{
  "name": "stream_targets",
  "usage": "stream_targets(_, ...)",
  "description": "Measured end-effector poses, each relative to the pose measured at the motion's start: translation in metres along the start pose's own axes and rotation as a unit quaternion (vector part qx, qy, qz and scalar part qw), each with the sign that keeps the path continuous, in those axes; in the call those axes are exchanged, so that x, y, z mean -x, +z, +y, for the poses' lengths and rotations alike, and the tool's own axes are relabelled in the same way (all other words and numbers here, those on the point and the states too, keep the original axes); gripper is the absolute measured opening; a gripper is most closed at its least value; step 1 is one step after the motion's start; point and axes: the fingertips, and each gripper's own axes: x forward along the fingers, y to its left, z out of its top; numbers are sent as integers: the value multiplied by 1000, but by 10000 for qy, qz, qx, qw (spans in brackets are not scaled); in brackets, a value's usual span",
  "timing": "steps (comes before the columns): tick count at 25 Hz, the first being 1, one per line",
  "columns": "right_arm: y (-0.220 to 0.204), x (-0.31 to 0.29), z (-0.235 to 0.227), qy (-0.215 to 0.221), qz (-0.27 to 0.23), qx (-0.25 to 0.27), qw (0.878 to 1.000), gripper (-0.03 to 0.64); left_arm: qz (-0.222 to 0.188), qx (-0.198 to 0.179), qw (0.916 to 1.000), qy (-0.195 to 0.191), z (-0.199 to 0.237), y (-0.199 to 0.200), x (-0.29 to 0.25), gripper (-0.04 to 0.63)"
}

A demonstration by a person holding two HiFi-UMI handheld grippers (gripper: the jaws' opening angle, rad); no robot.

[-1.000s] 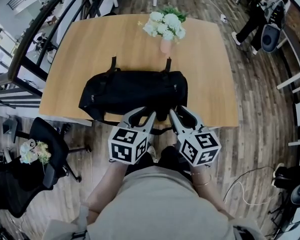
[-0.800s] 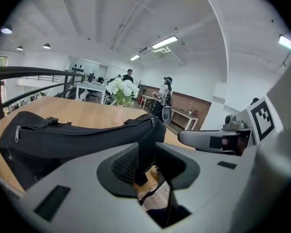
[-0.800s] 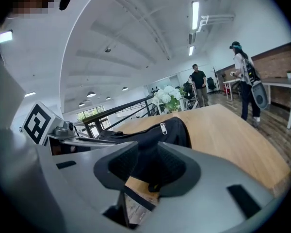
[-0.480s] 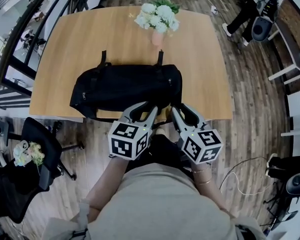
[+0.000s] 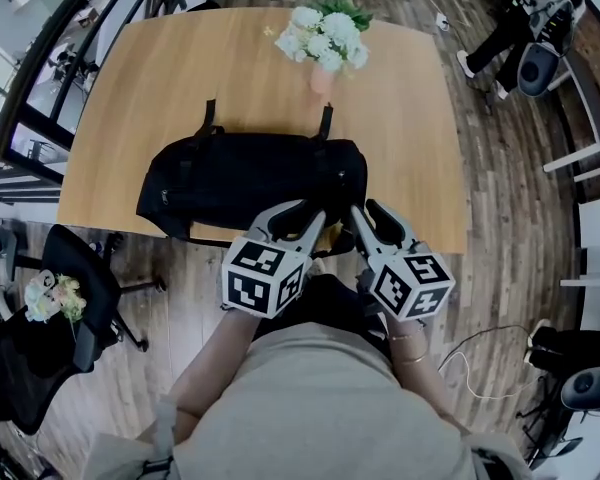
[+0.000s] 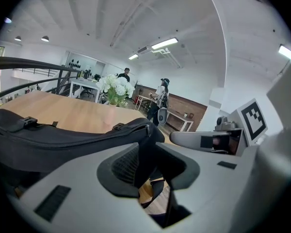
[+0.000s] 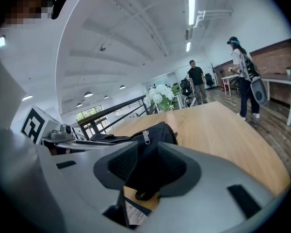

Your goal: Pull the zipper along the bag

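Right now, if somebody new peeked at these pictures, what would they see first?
A big black bag lies along the near edge of the wooden table, with white flowers in a pink vase behind it. Closest to the camera, the left gripper and the right gripper, with their black-and-white marker cubes, point at the bag's right end, both with jaws apart.

A beige shirt (image 5: 320, 408) is worn; left hand-held gripper (image 5: 298, 215) and right hand-held gripper (image 5: 366, 211) are grey, with black-and-white marker cubes (image 5: 262, 276).
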Motion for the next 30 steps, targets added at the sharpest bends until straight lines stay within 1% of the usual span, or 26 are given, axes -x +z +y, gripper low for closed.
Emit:
stream_targets(4, 7, -7, -13, 63, 5, -112, 9999, 126, 48, 0, 10000, -25, -2, 2, -13, 117)
stream_targets(8, 14, -14, -22, 137, 70, -35, 9999, 143, 93, 4, 9999, -64, -2, 5, -25, 117)
stream_targets(11, 20, -19, -26, 264, 80, -137, 9995, 149, 115, 2, 9999, -89, -5, 7, -34, 117)
stream_targets(14, 22, -26, -27, 421, 161, -131, 9989, 150, 150, 28, 9999, -83, -7, 7, -41, 117)
stream_targets(19, 22, -38, -26, 759, 327, -194, 9964, 176, 205, 47, 9997, -78, -9, 7, -51, 117)
stream_targets(21, 21, -42, -27, 830, 391, -277, 9954, 178, 215, 55, 9997, -63, -8, 8, -54, 117)
stream_targets(24, 17, -45, -28, 911, 483, -266, 9943, 176, 236, 89, 9997, -21, -6, 7, -57, 117)
stream_targets(30, 11, -49, -29, 1147, 571, -370, 9911, 152, 280, 117, 9995, 78, -2, 6, -63, 117)
